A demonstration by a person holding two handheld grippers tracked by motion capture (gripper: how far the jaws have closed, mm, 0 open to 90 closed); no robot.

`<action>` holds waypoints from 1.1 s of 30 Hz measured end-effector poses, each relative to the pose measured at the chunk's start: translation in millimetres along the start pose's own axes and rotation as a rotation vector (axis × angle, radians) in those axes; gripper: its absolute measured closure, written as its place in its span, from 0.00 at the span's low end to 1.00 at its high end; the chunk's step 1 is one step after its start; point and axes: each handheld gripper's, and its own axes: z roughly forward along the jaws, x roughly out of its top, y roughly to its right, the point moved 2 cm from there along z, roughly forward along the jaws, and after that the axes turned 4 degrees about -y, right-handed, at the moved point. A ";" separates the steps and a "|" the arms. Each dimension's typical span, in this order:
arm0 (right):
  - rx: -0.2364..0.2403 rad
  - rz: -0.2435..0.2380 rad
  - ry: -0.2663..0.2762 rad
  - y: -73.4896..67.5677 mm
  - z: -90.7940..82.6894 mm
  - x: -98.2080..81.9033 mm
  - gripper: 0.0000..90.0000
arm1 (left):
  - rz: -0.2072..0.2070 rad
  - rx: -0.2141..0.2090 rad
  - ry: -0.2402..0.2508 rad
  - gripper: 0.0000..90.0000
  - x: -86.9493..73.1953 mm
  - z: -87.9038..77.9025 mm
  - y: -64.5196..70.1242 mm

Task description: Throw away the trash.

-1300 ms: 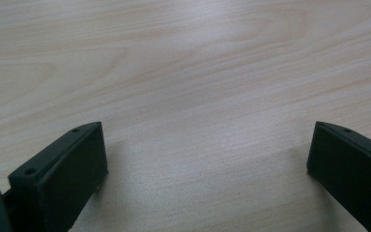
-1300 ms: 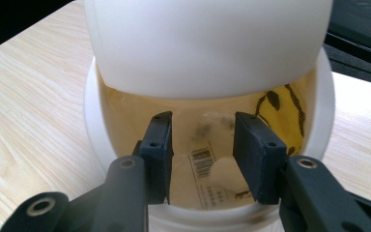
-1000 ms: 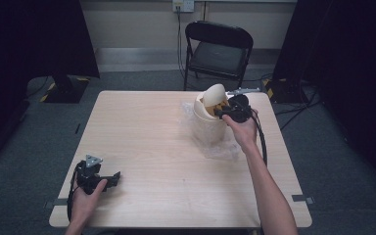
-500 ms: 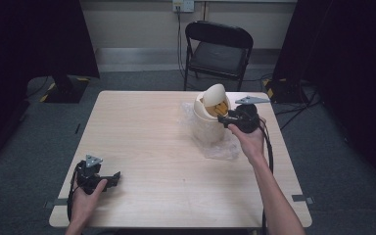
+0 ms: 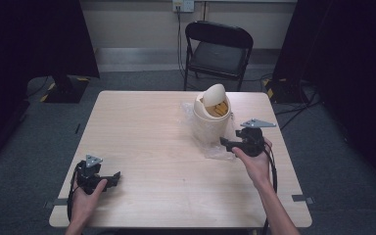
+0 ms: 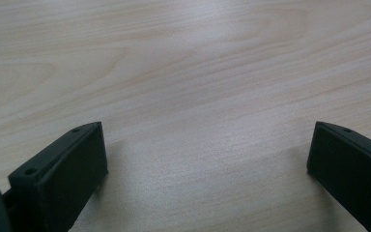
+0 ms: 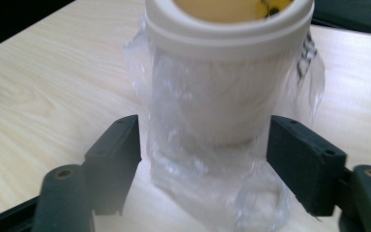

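A small cream bin (image 5: 208,122) with a tilted swing lid (image 5: 214,93) stands on the wooden table (image 5: 147,137), right of centre. Something yellow with dark marks (image 5: 219,109) lies inside. A clear plastic bag (image 5: 218,149) hangs loosely around the bin and spreads on the table. My right gripper (image 5: 225,143) is low at the bin's front right, pointing at it. Its jaws have just been opening and stand open (image 7: 205,164) on either side of the crumpled bag (image 7: 212,193) below the bin (image 7: 227,82), with the pads not pressing. My left gripper (image 5: 112,177) rests open at the front left over bare wood (image 6: 205,164).
A black folding chair (image 5: 220,49) stands behind the table's far edge. A dark stand base (image 5: 66,90) sits on the floor at the back left. The right gripper's cable (image 5: 273,171) trails along the forearm towards the front edge.
The right gripper has come down from the bin's rim towards the front right, to the bin's foot, and its jaws have opened. The left gripper has stayed still.
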 end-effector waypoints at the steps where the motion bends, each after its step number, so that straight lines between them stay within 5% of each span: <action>1: -0.002 0.002 -0.005 -0.8 -0.3 -3.2 0.28 | 0.000 0.000 0.000 0.00 0.0 0.0 0.0; 11: 0.006 0.017 -0.050 -4.8 -0.2 -40.2 0.23 | -0.003 0.003 0.001 0.00 -0.2 -0.2 0.4; 21: -0.054 0.050 -0.134 5.7 2.4 -85.6 0.22 | -0.002 0.003 0.001 0.00 -0.2 -0.2 0.4; 33: -0.142 0.039 -0.189 5.2 10.8 -117.9 0.15 | -0.003 0.003 0.001 0.00 -0.2 -0.2 0.4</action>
